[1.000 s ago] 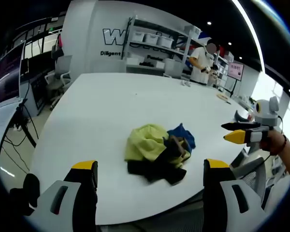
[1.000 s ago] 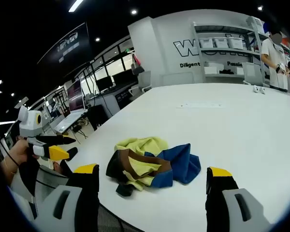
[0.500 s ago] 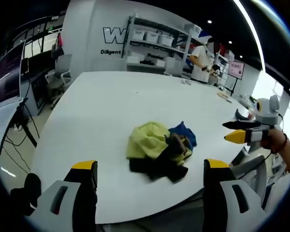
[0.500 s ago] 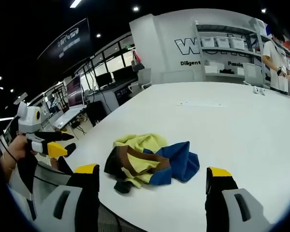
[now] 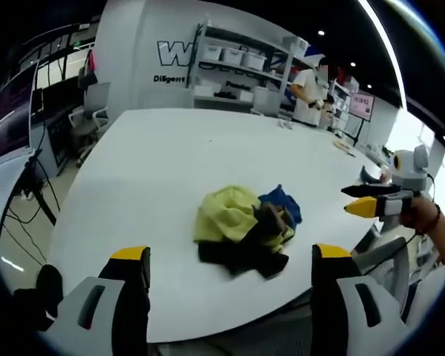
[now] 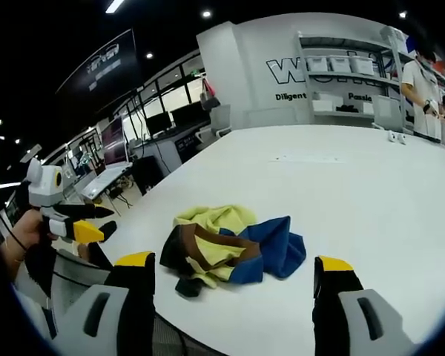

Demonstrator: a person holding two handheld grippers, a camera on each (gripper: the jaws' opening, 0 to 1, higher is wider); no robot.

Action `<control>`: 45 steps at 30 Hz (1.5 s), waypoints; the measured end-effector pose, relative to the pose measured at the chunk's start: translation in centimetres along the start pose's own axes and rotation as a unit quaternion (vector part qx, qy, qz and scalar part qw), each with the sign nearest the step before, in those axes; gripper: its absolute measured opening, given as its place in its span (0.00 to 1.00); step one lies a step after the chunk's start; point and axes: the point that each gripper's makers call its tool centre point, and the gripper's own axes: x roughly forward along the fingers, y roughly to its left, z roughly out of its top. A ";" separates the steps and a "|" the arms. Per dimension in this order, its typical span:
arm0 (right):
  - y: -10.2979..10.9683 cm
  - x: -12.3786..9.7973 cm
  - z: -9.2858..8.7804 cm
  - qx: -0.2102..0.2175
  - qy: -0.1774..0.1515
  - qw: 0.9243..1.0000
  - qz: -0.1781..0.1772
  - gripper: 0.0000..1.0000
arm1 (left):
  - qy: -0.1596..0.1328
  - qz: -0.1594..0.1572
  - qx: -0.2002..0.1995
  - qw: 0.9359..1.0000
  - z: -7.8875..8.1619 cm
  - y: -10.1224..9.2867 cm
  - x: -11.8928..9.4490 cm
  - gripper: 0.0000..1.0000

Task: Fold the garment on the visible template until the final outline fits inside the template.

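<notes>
Crumpled, the garment (image 5: 243,231) lay near the white table's (image 5: 156,163) front edge — both grippers (image 5: 230,259) (image 6: 233,267) gaped apart — shelves (image 5: 237,70) stood beyond.

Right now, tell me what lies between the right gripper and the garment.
Only bare white table. In the right gripper view, the right gripper sits open just short of the crumpled garment, nothing between.

garment (image 6: 230,248): yellow, blue, brown, black | table (image 6: 371,193): white | gripper tips: yellow
</notes>
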 end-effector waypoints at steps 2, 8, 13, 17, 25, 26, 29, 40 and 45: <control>-0.1 0.0 0.0 0.000 -0.001 1.000 -0.001 0.87 | 0.000 0.000 0.002 1.000 0.0 -0.1 0.0 0.88; -0.8 -0.2 -0.1 -0.019 0.002 1.000 -0.023 0.83 | -0.002 0.002 -0.002 1.000 0.0 0.0 0.1 0.88; -0.7 0.0 -0.3 -0.026 0.006 0.999 -0.023 0.84 | -0.001 -0.014 -0.020 1.000 0.1 -0.6 -0.1 0.87; -0.8 0.0 -0.2 -0.025 0.004 0.999 -0.027 0.86 | -0.001 0.000 0.002 1.000 0.2 -0.1 0.0 0.86; -0.8 -0.1 -0.1 -0.014 -0.002 1.000 -0.022 0.86 | 0.002 0.011 0.012 1.000 0.0 0.3 0.0 0.84; -0.8 -0.1 -0.2 -0.014 -0.001 1.000 -0.021 0.86 | 0.004 0.014 0.011 1.000 -0.1 0.4 0.0 0.85; -0.3 0.2 -0.6 -0.019 0.010 1.000 -0.007 0.86 | 0.006 0.012 0.010 1.000 -0.2 0.4 0.0 0.85; 0.3 0.7 -1.1 -0.029 0.020 0.999 0.008 0.81 | 0.002 -0.008 0.000 1.000 0.0 -0.3 0.2 0.84; -0.1 0.9 -1.3 -0.022 0.022 1.000 0.005 0.80 | -0.002 -0.001 0.005 1.000 0.2 -0.1 0.4 0.83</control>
